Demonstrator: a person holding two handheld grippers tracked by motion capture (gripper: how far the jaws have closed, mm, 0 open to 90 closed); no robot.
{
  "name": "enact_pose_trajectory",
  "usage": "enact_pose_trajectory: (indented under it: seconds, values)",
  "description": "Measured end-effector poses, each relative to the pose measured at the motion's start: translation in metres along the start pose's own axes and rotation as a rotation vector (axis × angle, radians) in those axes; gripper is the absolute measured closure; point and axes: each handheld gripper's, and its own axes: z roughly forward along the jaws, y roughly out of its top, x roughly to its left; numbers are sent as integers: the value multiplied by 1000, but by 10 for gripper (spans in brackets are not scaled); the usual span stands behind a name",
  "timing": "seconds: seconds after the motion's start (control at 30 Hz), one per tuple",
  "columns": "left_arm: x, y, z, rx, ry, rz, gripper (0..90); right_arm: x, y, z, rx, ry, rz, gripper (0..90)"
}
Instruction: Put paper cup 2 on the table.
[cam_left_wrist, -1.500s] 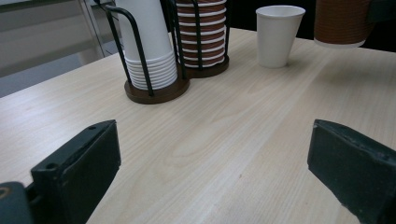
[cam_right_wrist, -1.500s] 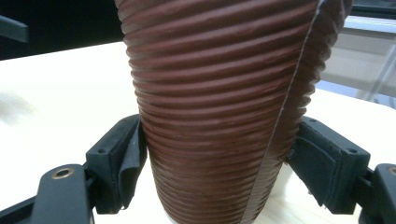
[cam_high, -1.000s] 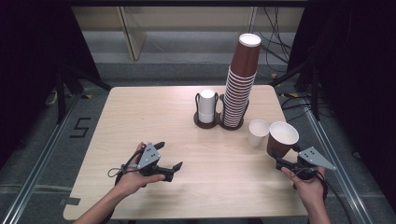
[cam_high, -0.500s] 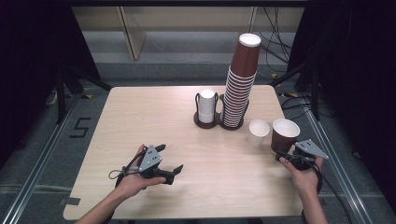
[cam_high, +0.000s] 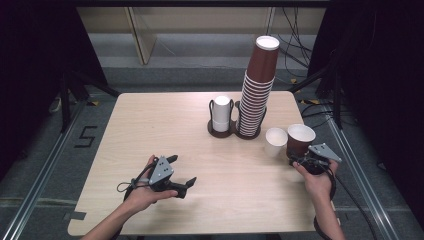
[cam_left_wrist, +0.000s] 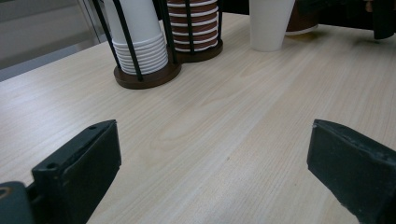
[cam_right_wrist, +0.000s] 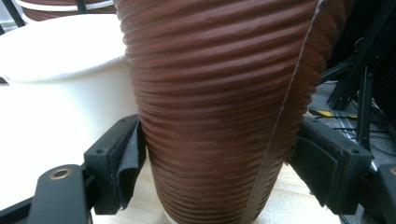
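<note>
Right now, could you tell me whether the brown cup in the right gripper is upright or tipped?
Upright: the brown cup shows its white mouth facing up beside the single white cup, with the right gripper at its ribbed wall.

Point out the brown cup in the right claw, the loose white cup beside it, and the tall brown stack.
Brown cup (cam_right_wrist: 210, 116), right gripper view, ribbed side wall.
White cup (cam_high: 276, 141), high view, outer wall.
Brown stack (cam_high: 255, 100), high view, middle of the stack.

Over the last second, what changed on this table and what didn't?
The right tool carried the brown cup toward the table's right edge and lower, beside the loose white cup; its jaws have just been opening, the cup between them. The left tool, open, and both cup stacks stayed put.
</note>
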Motion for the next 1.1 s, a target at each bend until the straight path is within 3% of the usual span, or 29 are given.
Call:
enact_pose_trajectory:
  seconds: [0.03,0.07,0.13,0.27,0.4,0.43,0.5,0.53,0.57,0.6,0.63,0.67,0.87,0.9,0.93,0.97,1.0,1.07,1.1]
  values:
    - [0,0,0,-4,1,1,24,1,0,0,9,1,10,213]
    - [0,0,0,1,-2,3,24,-2,-1,3,-1,18,-19,212]
    - [0,-1,1,0,-3,0,24,-1,0,1,12,-2,4,210]
    - [-1,-1,1,4,-6,-9,23,-3,0,5,9,10,-17,206]
    - [-1,-1,1,5,-7,-9,23,-2,0,5,40,-12,0,202]
    - [-1,-1,2,-1,-10,-11,23,-1,0,6,42,13,-4,201]
    - [-1,-2,2,7,-8,-10,23,-2,0,6,49,13,-26,199]
    - [-1,-2,2,9,-8,-9,23,1,1,4,65,1,-6,198]
    - [-1,-2,2,10,-8,-8,23,-1,1,5,55,-7,-39,197]
    - [-1,-2,3,5,-12,-9,23,-1,1,5,56,-3,-39,193]
    - [-1,-2,2,15,-8,-6,23,0,1,5,54,-4,-42,184]
    - [-1,-2,2,15,-8,-7,22,4,1,4,76,-5,6,162]
    - [-1,-4,3,8,-15,-13,20,4,4,2,82,-5,3,74]
    - [-1,-4,3,12,-16,-12,20,7,4,1,84,-1,34,60]
    - [-1,-4,3,13,-16,-11,20,4,6,0,93,-5,-3,46]
    - [-1,-4,3,12,-16,-12,19,7,6,-3,110,-11,31,34]
    - [-1,-4,3,12,-15,-12,19,5,6,-3,101,3,5,25]
    - [-1,-4,3,12,-15,-12,19,8,5,-8,119,0,40,14]
    - [-1,-4,3,13,-15,-11,19,6,5,-9,116,6,11,9]
